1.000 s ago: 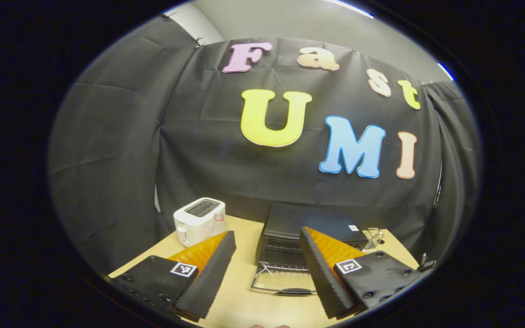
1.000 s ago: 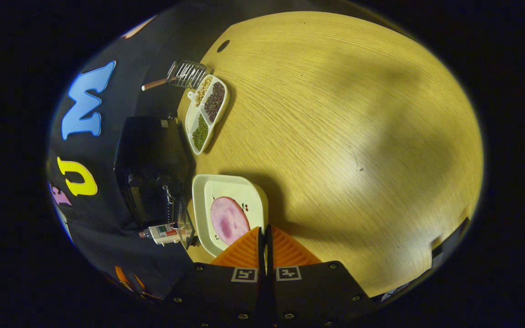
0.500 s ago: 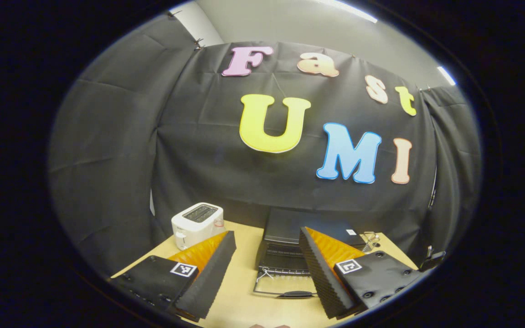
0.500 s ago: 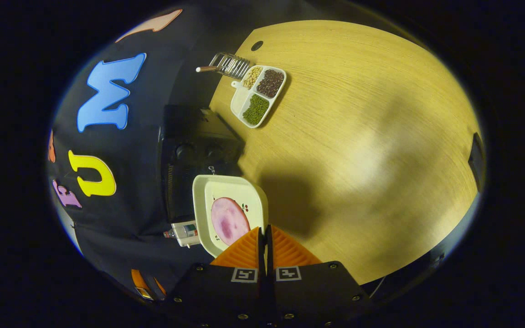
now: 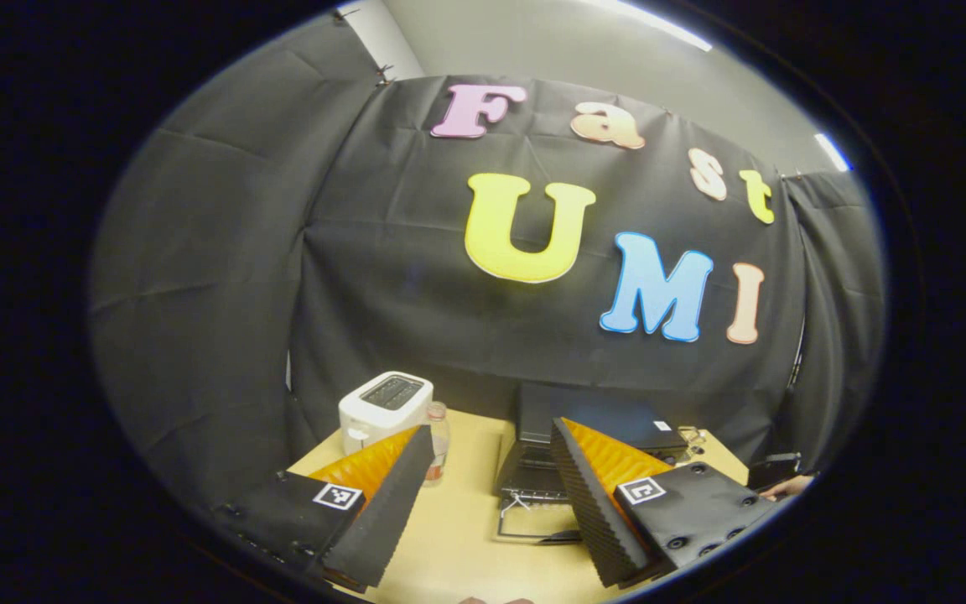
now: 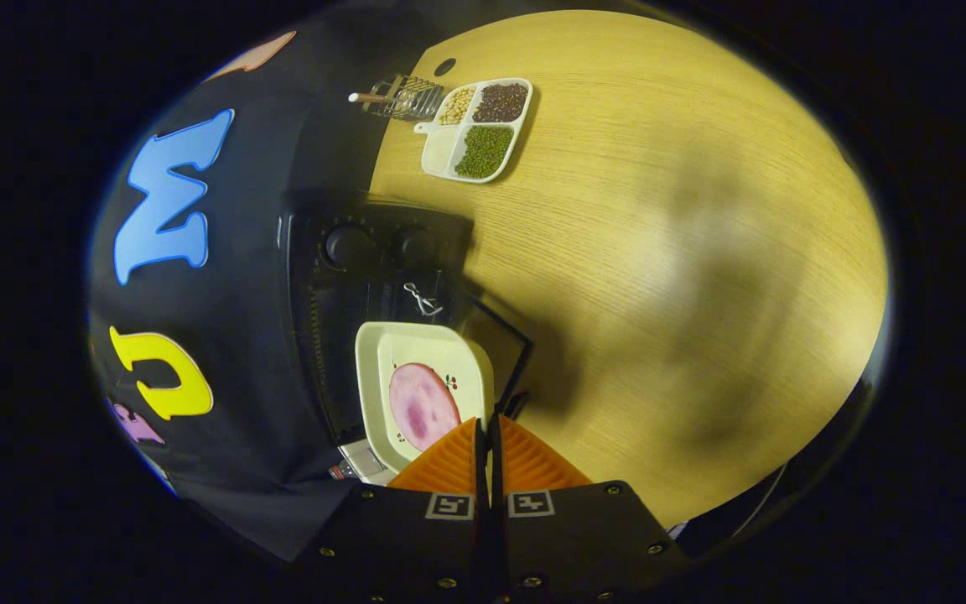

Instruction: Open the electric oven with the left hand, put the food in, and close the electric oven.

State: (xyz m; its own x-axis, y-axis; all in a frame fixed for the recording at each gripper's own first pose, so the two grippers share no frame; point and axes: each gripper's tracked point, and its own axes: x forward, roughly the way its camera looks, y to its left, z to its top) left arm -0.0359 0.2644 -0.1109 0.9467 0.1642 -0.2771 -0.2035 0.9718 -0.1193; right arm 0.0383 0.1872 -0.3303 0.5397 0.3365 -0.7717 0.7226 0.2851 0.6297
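**Plate at the oven mouth**

Wooden table (image 6: 659,210), black cloth walls. Right gripper (image 6: 490,436) clamps the plate (image 6: 424,369) of food (image 6: 422,405) at the open oven (image 6: 357,277). Left gripper (image 5: 491,470) gapes, empty. Toaster (image 5: 384,401) stands left.

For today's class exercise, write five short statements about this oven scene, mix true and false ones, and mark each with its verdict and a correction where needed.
1. The oven door is open, lying flat on the table. True.
2. The left gripper is clamped on the door handle. False: its fingers stand wide apart, holding nothing.
3. The right gripper grips the rim of a white plate carrying a pink slice. True.
4. The white toaster stands on top of the oven. False: it stands on the table beside it.
5. The divided dish has every compartment filled. False: one is empty.
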